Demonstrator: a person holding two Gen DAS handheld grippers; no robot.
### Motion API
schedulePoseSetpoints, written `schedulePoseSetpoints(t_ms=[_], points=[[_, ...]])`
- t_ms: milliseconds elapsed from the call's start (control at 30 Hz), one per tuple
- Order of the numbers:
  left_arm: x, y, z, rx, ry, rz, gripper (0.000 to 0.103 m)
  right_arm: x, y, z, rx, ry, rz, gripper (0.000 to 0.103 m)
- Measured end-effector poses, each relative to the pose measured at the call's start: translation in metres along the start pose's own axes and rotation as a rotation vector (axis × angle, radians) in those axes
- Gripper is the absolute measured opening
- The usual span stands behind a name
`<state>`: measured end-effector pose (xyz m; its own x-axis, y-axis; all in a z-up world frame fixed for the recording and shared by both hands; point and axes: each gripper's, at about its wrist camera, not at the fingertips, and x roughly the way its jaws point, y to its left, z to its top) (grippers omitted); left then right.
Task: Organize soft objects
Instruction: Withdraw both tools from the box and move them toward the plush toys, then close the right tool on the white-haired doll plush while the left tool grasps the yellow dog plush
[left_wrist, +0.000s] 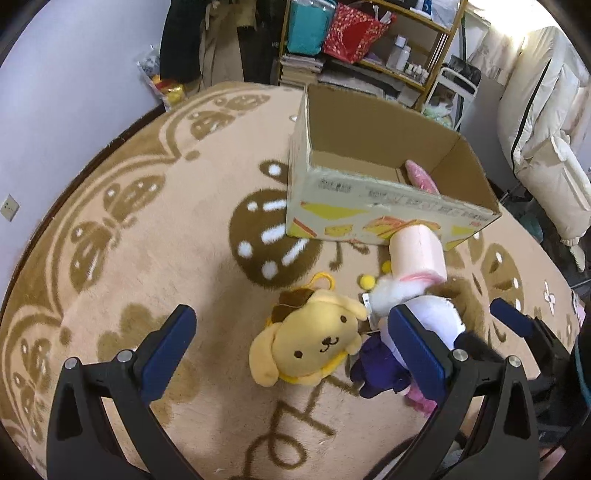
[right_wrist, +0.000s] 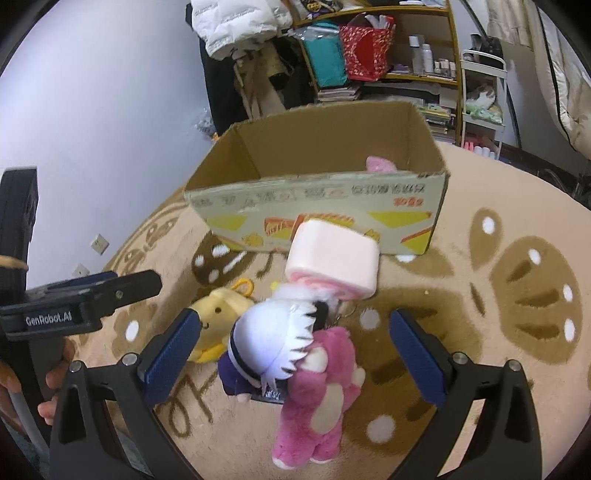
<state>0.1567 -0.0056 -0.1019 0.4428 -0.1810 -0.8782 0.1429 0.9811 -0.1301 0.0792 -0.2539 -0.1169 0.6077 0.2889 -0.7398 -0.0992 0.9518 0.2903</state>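
Beige carpet (left_wrist: 207, 229) with brown butterfly and cookie shapes covers the floor, and behind it a shelf (right_wrist: 417, 79) holds bottles, books and a red bag. On the carpet stands an open cardboard box (left_wrist: 373, 210), and only one soft thing shows inside it, a pink plush (left_wrist: 421, 175) leaning in a far corner, so by my reading the tidying has barely begun. Just in front of the box lies a pile not yet put away: a yellow dog plush (left_wrist: 314, 343), a white-haired doll in purple (right_wrist: 269, 347), a pink bear (right_wrist: 321, 398) lying partly under the doll, and a pink roll-shaped cushion (right_wrist: 334, 258) touching the box's near wall. The left hand-held gripper (left_wrist: 291, 350) hangs above the yellow dog with its jaws spread wide and nothing between them; the right hand-held gripper (right_wrist: 295, 354) likewise stands wide apart over the doll and bear, gripping nothing. Four toys at least remain to go in. The box's printed characters appear upside down and too blurred to read; on the left tool's side, seen from the right wrist, white lettering reads "GenRobot.AI".
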Motion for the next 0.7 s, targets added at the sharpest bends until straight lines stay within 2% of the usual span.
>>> schedulePoseSetpoints(t_ms=[233, 433, 700], points=[[0.018, -0.001, -0.003, 0.009, 0.053, 0.009, 0.102, 0.011, 0.01, -0.011, -0.071, 0.011, -0.01, 0.102], [0.038, 0.004, -0.006, -0.007, 0.139, 0.024, 0.102, 0.015, 0.007, -0.016, -0.1, 0.009, -0.008, 0.082], [0.059, -0.003, -0.009, 0.016, 0.199, 0.023, 0.102, 0.007, 0.004, -0.017, -0.117, -0.026, -0.013, 0.078]])
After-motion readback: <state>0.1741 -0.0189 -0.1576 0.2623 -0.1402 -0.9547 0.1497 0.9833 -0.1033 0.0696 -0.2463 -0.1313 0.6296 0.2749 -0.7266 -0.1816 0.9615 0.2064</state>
